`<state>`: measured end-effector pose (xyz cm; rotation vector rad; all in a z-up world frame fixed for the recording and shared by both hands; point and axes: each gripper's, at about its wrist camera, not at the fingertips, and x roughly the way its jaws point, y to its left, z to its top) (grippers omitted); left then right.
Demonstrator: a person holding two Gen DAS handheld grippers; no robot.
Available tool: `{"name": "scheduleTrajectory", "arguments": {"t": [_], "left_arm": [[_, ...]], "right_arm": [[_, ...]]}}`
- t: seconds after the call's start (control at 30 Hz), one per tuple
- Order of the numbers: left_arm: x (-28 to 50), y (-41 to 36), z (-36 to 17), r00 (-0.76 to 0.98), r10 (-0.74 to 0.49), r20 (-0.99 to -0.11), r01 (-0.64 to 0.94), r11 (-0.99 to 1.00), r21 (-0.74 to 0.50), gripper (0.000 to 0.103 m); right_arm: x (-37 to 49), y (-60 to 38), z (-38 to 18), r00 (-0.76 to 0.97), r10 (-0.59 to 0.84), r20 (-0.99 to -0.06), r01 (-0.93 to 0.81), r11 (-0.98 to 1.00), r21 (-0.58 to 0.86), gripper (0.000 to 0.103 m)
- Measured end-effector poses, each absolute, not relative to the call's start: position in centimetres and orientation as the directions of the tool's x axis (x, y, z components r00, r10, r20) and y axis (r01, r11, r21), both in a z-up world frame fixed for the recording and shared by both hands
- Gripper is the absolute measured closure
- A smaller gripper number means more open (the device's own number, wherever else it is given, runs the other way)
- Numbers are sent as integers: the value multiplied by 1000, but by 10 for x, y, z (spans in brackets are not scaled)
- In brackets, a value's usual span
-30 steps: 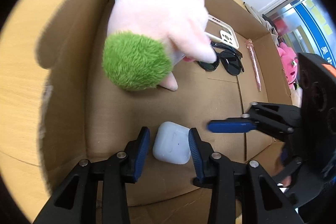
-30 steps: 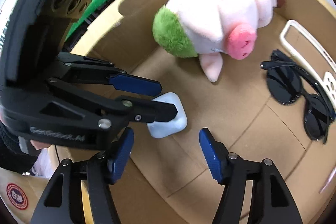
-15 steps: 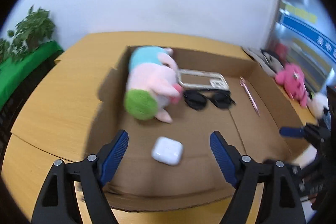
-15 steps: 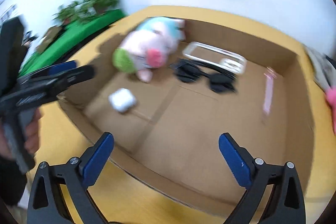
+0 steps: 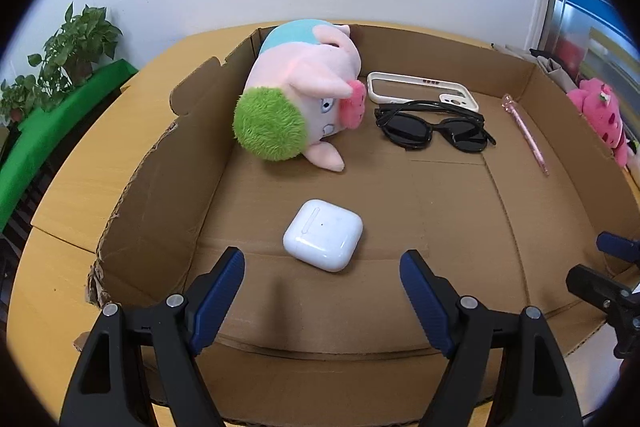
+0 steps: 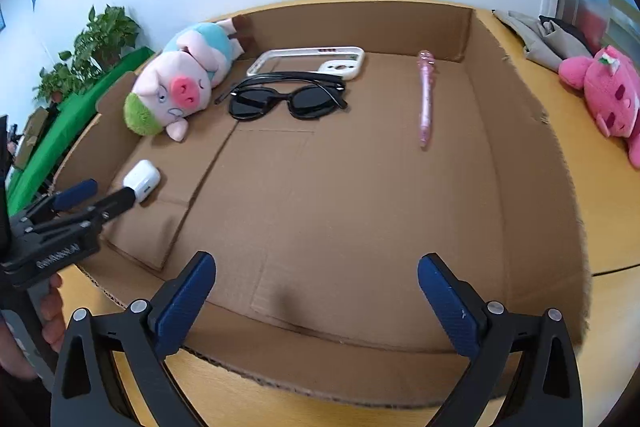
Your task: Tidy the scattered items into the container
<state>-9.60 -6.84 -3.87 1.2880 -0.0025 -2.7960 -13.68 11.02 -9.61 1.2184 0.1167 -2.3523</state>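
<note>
I have just let go of the earbud case, which now lies near the cardboard box's near-left corner, and with my left tool and right tool both spread and empty, that item looks tidied.

Black tool, blue pads, silver screws

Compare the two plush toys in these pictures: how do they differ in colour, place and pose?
The pig plush is pale pink with a green furry patch and a light blue part; the pink strawberry-patterned plush is bright pink all over. The pig plush lies on its side inside the cardboard box, near its left wall; the pink strawberry-patterned plush lies outside the box, on the wooden table. Both are soft toys that no tool touches.
</note>
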Motion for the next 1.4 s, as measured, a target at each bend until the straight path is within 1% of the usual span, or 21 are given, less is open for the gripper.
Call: {"name": "scheduleTrajectory", "arguments": {"t": [0.23,0.37,0.73,1.4], "left_arm": [[-98,-66,-47,-677,-60,-733,52,-998,34,22],[-97,-64,-50,-706,-80,-703,70,-997,43,20],[-91,-62,-47,-773,-94,-627,88,-995,41,20],[-84,-59,-50,-778,-90,-622,83,-996,41,20]], "right_arm": [[-133,112,-100,-531,-423,-734,493,-859,138,0],[-130,113,-101,-556,-443,-703,510,-850,131,0],[-130,112,-102,-575,-448,-684,511,-850,128,0],[-125,114,-104,-570,-451,-687,522,-844,121,0]]}}
